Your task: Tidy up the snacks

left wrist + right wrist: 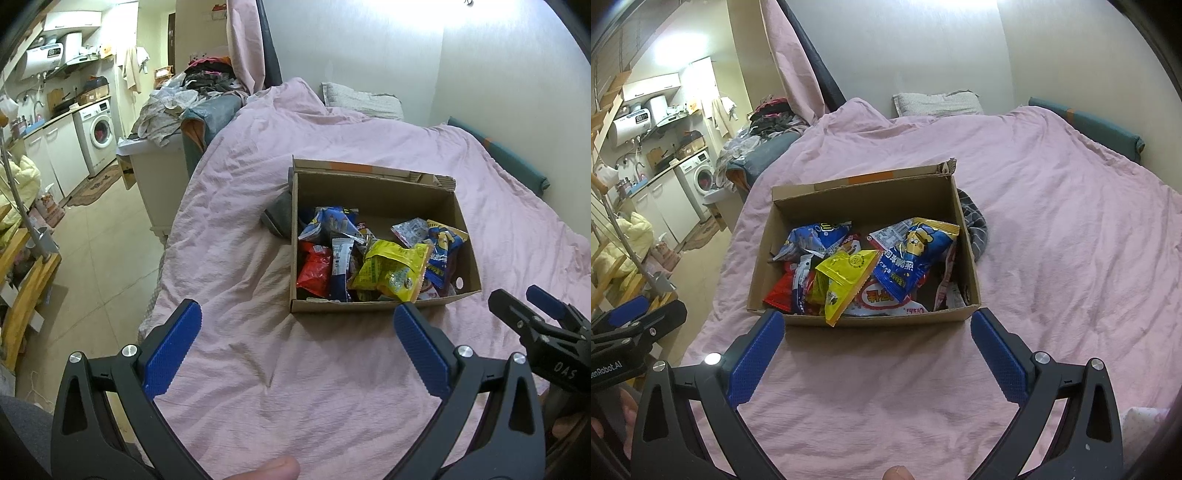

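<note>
An open cardboard box [380, 192] [864, 201] sits on a pink bedspread [295, 369] [1052, 221]. It holds several snack packets: a yellow packet [391, 271] [846, 277], a blue packet with a cartoon figure [443, 254] [912, 254], a red packet [314, 273] [779, 293] and another blue packet [328, 225] [812, 238]. My left gripper [297, 321] is open and empty, just short of the box's near wall. My right gripper [877, 328] is open and empty, also just before the near wall. Each gripper shows at the edge of the other's view [532, 314] [639, 317].
A grey striped cloth [975, 225] [279, 216] lies against the box's far side. A pillow [362, 99] [936, 103] lies at the bed's head by the wall. Left of the bed are a floor [96, 266], a white bin [155, 177], clothes and a washing machine [99, 129].
</note>
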A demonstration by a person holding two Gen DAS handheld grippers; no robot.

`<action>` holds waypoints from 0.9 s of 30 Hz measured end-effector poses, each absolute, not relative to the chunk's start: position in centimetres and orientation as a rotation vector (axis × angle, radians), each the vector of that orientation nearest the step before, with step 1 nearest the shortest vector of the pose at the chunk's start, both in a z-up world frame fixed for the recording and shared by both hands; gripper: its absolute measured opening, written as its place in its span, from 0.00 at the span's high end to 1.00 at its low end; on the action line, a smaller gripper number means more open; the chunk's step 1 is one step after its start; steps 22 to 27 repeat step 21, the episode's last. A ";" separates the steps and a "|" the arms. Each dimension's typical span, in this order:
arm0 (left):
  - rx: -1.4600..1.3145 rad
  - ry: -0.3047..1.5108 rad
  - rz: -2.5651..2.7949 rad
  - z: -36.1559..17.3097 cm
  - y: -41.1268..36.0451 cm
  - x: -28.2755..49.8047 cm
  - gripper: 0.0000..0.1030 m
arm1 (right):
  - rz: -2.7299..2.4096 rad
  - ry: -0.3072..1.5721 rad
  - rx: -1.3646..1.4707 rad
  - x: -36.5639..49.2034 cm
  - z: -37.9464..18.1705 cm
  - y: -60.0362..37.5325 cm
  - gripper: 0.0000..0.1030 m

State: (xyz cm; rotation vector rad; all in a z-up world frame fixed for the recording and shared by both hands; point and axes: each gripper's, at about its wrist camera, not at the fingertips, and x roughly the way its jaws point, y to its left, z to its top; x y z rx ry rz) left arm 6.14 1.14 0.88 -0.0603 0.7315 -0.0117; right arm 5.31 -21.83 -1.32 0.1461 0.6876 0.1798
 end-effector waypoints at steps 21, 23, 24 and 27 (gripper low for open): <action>-0.067 0.741 -0.041 0.9 0.7 5.8 0.00 | 0.174 0.683 0.152 5.0 -0.9 -22.0 0.00; -0.067 0.741 -0.041 0.9 0.7 5.8 0.00 | 0.174 0.683 0.152 5.0 -0.9 -22.0 0.00; -0.067 0.741 -0.041 0.9 0.7 5.8 0.00 | 0.174 0.683 0.152 5.0 -0.9 -22.0 0.00; -0.067 0.741 -0.041 0.9 0.7 5.8 0.00 | 0.174 0.683 0.152 5.0 -0.9 -22.0 0.00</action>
